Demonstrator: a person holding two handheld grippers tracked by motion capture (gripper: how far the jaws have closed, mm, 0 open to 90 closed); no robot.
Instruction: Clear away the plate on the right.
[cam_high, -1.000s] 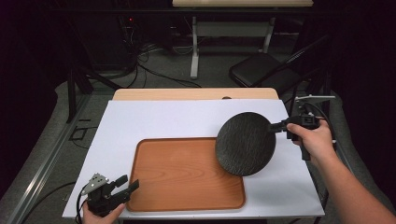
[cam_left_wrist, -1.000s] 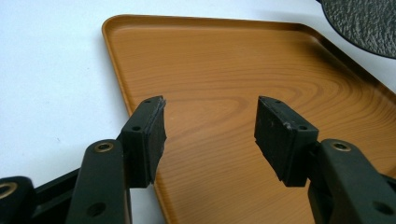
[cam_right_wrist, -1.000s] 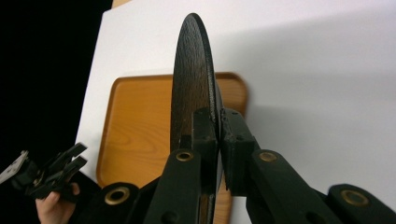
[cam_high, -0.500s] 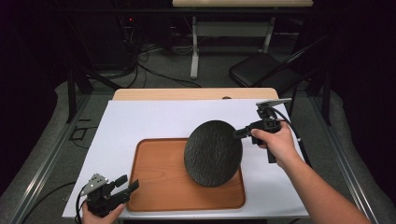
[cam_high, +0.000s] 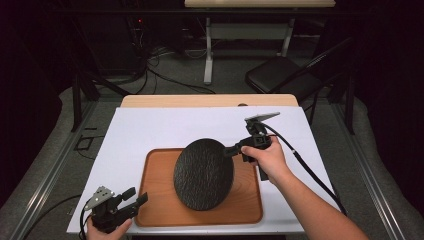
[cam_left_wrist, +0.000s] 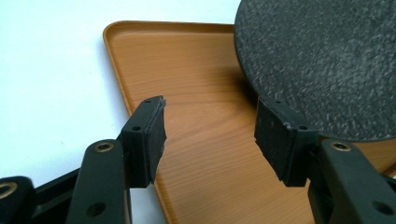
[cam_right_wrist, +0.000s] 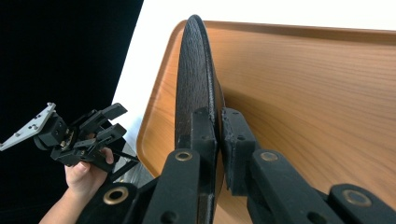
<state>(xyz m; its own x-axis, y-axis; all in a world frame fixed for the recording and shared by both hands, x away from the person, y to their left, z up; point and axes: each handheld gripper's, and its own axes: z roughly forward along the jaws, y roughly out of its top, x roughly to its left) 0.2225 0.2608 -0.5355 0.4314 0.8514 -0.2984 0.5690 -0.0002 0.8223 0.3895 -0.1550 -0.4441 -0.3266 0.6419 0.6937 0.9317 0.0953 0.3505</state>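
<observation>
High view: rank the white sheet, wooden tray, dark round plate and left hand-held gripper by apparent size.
1. white sheet
2. wooden tray
3. dark round plate, tilted, so foreshortened
4. left hand-held gripper

I work in a dark lab: my bench (cam_high: 150, 125) under white sheet, floor cables (cam_high: 165, 80), folding chair (cam_high: 280, 75).

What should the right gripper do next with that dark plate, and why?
Probably lower and level it. The right gripper is shut on the rim of the dark plate, which is tilted above the wooden tray. The left gripper waits open at the tray's near left corner.
</observation>
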